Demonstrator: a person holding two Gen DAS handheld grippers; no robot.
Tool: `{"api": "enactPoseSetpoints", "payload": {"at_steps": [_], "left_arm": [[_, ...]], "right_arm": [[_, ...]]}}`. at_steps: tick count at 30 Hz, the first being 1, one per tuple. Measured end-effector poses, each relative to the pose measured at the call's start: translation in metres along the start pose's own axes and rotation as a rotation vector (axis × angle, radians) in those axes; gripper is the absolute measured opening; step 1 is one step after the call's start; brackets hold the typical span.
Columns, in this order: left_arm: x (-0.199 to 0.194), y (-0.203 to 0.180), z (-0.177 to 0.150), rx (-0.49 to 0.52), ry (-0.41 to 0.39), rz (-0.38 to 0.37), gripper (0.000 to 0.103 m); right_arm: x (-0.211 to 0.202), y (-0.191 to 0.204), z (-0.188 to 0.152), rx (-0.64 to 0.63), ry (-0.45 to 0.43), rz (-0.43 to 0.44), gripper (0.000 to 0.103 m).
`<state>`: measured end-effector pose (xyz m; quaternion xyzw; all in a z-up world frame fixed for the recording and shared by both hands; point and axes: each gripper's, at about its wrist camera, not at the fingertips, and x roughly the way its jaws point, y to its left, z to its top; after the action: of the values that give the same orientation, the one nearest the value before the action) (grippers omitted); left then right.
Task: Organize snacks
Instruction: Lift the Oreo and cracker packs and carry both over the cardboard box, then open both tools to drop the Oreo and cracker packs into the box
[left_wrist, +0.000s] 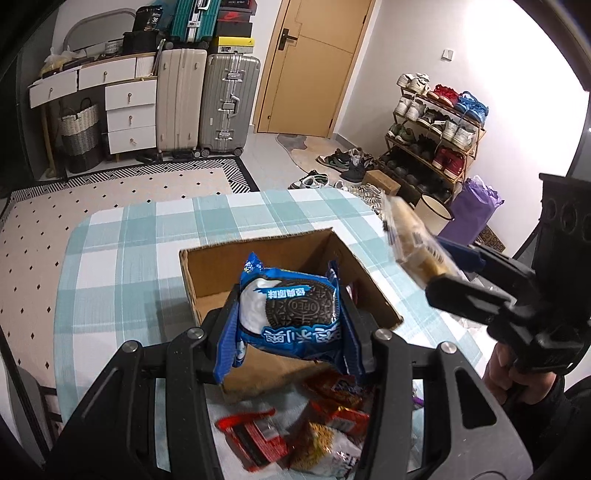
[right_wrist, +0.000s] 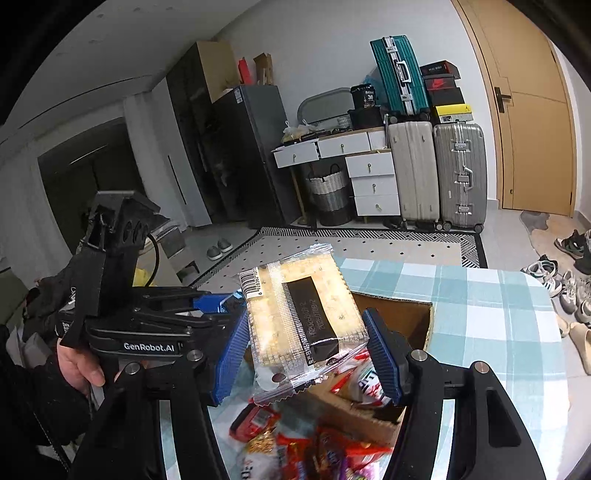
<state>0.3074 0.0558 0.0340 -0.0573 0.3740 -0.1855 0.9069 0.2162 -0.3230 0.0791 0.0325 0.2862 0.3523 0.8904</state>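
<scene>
My left gripper (left_wrist: 290, 325) is shut on a blue Oreo packet (left_wrist: 290, 314), held above the near wall of an open cardboard box (left_wrist: 258, 266) on the checked tablecloth. My right gripper (right_wrist: 306, 343) is shut on a clear packet of yellow crackers (right_wrist: 303, 314), its blue pads (right_wrist: 382, 354) pressing both sides. In the left wrist view the right gripper (left_wrist: 439, 267) comes in from the right with the cracker packet (left_wrist: 413, 240) over the box's right side. The left gripper (right_wrist: 207, 306) shows at the left of the right wrist view, held by a hand.
A pile of loose snack packets (left_wrist: 295, 432) lies on the table in front of the box (right_wrist: 402, 310). The table (left_wrist: 122, 240) has a rounded far edge. Beyond stand suitcases (left_wrist: 229, 103), a drawer unit (left_wrist: 129, 110) and a shoe rack (left_wrist: 436, 129).
</scene>
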Motion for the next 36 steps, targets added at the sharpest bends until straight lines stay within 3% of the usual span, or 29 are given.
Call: {"api": "enactPoseSetpoints", "payload": {"at_steps": [16, 19, 20, 21, 22, 23, 36], "left_arm": [[0.075, 0.027, 0.017, -0.005, 0.077, -0.006, 0.045], [0.085, 0.028, 0.017, -0.004, 0.087, -0.007, 0.056], [0.087, 0.029, 0.018, -0.003, 0.08, 0.013, 0.066], [0.086, 0.03, 0.017, -0.008, 0.071, 0.021, 0.071], [0.084, 0.032, 0.017, -0.019, 0.062, 0.016, 0.077], [0.083, 0.033, 0.016, -0.024, 0.056, 0.016, 0.079], [0.037, 0.017, 0.003, 0.008, -0.002, 0.085, 0.079]], "right_arm": [[0.067, -0.05, -0.012, 0.034, 0.083, -0.043, 0.063], [0.077, -0.058, -0.015, 0.043, 0.104, -0.048, 0.064], [0.079, -0.06, -0.016, 0.046, 0.104, -0.053, 0.067], [0.079, -0.062, -0.016, 0.049, 0.1, -0.06, 0.07], [0.079, -0.063, -0.017, 0.049, 0.093, -0.061, 0.08], [0.077, -0.065, -0.018, 0.047, 0.086, -0.06, 0.082], [0.045, -0.061, -0.018, 0.051, 0.035, -0.078, 0.082]]}}
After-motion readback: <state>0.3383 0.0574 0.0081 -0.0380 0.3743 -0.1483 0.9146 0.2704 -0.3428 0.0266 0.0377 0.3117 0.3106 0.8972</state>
